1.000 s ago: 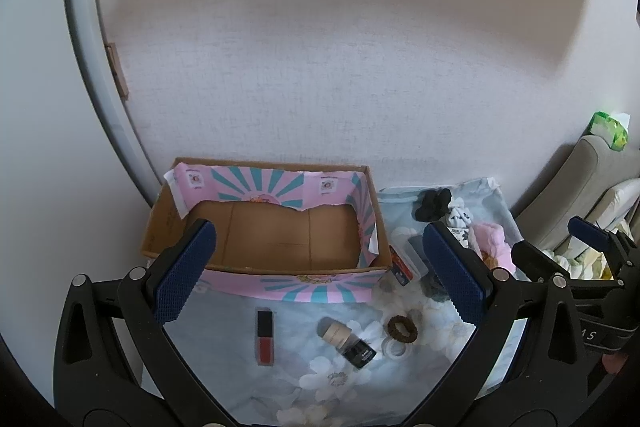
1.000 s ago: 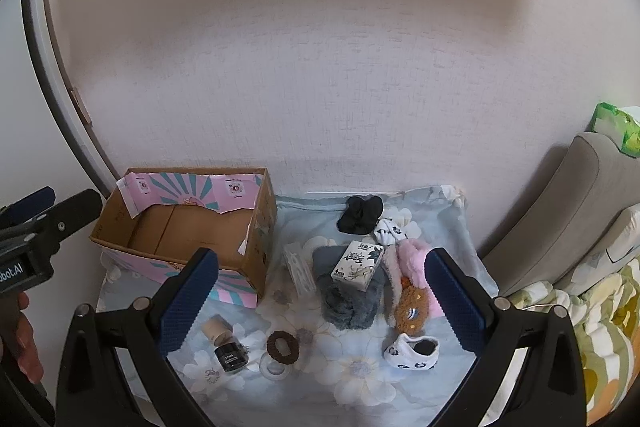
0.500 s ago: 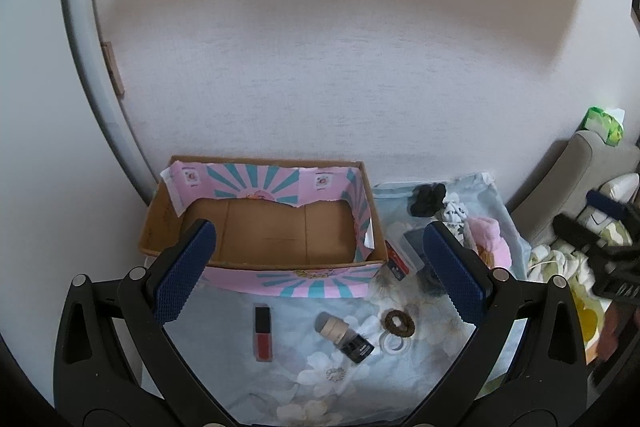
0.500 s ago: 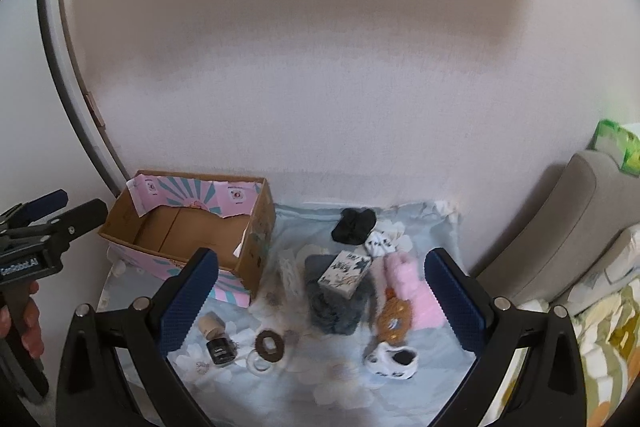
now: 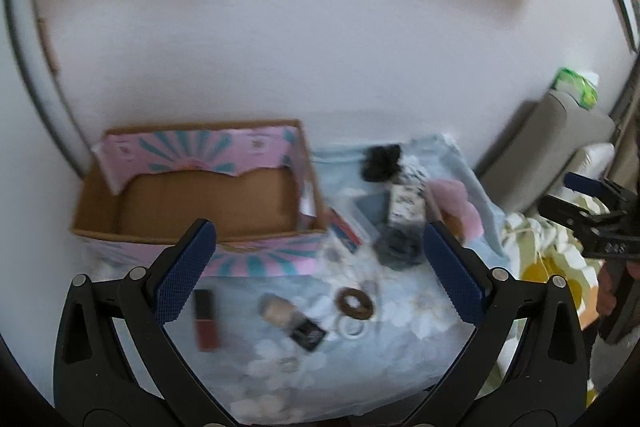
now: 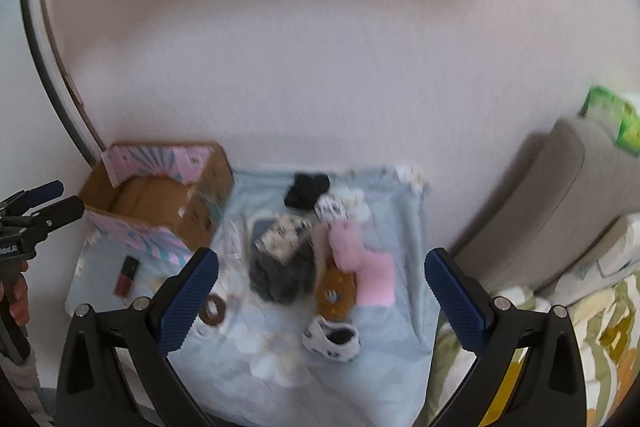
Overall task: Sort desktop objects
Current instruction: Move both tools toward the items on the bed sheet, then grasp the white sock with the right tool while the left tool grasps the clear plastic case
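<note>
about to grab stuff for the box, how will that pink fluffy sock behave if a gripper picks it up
The pink sock looks soft and fuzzy, so it will probably flop and drape instead of holding shape. It seems light for its bulk. It lies against the brown plush piece and the grey bundle, so lifting it may drag those along.

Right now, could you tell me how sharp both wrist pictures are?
Left wrist view: motion-blurred, the box and lipstick soft; the left gripper stays crisp. Right wrist view: blurrier, the socks smeared; the right gripper sharp. Both bend straight lines near the edges.
</note>
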{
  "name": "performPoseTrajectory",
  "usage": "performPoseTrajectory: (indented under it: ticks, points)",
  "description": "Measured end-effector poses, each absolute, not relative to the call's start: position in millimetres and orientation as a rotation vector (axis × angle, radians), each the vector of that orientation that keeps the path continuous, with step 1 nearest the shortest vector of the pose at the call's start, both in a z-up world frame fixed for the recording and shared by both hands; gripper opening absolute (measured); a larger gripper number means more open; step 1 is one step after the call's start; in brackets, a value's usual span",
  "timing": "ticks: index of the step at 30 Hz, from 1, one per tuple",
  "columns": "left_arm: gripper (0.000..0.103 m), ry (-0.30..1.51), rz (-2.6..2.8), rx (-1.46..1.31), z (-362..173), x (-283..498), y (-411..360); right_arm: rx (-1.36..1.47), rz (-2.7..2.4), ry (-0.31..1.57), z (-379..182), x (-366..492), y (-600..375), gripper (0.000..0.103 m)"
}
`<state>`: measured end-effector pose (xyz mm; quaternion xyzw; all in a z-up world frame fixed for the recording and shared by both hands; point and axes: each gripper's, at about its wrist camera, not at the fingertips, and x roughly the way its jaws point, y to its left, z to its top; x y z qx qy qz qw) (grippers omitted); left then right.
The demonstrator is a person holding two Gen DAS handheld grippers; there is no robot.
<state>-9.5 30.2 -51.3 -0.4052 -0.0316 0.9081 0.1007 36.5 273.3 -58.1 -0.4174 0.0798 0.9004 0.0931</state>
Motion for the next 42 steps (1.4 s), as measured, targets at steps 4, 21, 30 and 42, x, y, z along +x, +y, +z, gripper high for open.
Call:
performPoseTrajectory:
  ticks: [4,21,30,42]
  points:
    - [0.101,-0.035,2.632,-1.174,-70.7,-6.1,63.1,-1.296,2.673,0.243,-76.3,37.2,294.4,0.103]
    - [0.081,-0.304,2.804,-1.423,-180.8,-62.9,105.5,-1.599,2.693,0.331,-195.2,50.2,311.5,0.098]
    - [0.077,-0.412,2.921,-1.505,-199.9,-76.2,121.6,-1.651,2.731,0.376,-221.5,42.5,308.2,0.092]
    - [0.056,-0.666,3.025,-1.476,-220.2,-80.9,119.1,-1.744,2.745,0.336,-241.7,40.4,305.8,0.07]
